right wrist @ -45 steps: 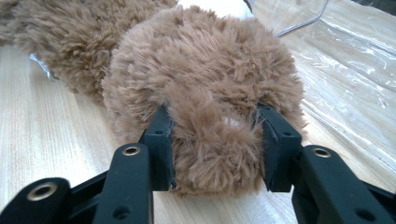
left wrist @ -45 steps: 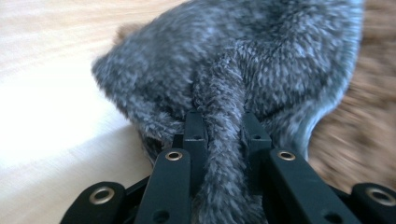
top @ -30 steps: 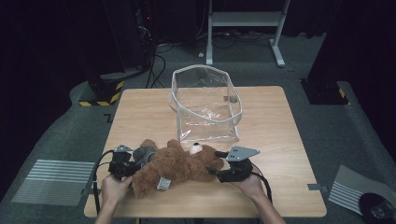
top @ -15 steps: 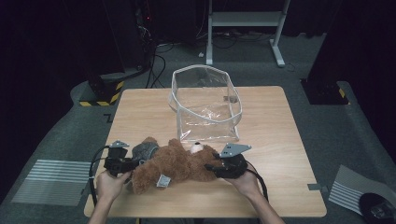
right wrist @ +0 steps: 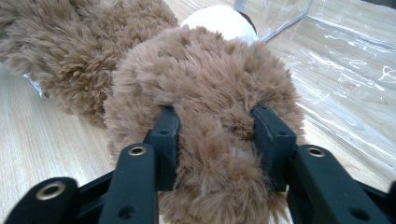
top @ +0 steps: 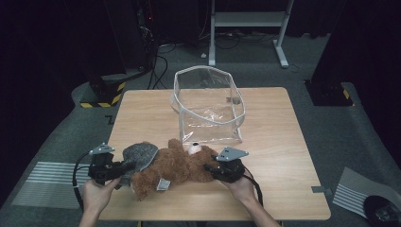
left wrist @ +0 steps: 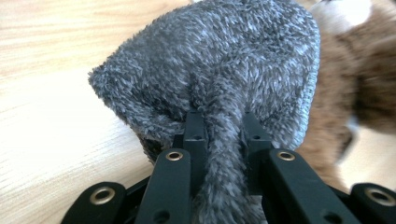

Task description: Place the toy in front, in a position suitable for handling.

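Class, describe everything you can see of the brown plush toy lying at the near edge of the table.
The plush toy is shaggy brown fur with a white muzzle, a grey fuzzy part at its left end and a small sewn tag underneath. It lies lengthwise on the wooden table, just in front of the clear plastic bag. The left gripper is shut on the grey part; the right gripper, jaws just closing, presses into brown fur at the other end.

We take this for a lab: dark drapes around, cables (top: pixel 161 56) on grey carpet, a stand (top: pixel 246 21) beyond our table (top: pixel 283 142).
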`<move>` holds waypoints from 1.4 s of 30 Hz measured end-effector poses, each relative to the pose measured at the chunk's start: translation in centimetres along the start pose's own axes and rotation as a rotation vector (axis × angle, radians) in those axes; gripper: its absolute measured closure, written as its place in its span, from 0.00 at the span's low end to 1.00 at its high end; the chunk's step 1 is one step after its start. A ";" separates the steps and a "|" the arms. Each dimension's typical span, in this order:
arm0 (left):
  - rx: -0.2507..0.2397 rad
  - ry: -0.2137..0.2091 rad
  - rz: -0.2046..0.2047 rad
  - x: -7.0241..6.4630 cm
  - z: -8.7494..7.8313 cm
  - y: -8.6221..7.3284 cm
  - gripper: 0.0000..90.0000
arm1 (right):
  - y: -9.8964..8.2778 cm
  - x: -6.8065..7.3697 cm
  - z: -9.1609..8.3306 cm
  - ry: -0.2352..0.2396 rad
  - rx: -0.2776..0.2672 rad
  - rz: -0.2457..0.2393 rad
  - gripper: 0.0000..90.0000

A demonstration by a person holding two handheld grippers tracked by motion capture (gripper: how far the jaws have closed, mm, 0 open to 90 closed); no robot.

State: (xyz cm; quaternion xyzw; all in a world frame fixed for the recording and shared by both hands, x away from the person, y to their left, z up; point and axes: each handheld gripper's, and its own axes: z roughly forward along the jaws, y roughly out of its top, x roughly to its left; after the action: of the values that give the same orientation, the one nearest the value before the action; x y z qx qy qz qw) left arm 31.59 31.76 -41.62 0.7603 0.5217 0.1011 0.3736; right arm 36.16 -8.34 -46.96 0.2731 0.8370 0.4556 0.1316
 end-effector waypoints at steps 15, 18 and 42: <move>-0.045 -0.054 0.037 -2.1 -1.7 1.4 0.86 | -0.3 -0.8 -1.1 0.028 -0.040 0.006 0.37; -0.041 -0.067 0.069 -3.4 -2.1 1.7 0.86 | -0.2 -0.9 -0.9 0.034 -0.038 0.018 0.34; 0.030 0.018 0.037 -1.7 0.6 -0.5 0.86 | -0.5 -0.6 -2.1 0.046 -0.015 -0.054 0.48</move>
State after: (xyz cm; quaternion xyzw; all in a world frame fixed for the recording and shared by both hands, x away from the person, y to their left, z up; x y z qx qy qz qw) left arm 30.82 30.11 -41.96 0.7744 0.5124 0.1067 0.3555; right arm 35.52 -10.39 -46.26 0.2391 0.8435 0.4641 0.1265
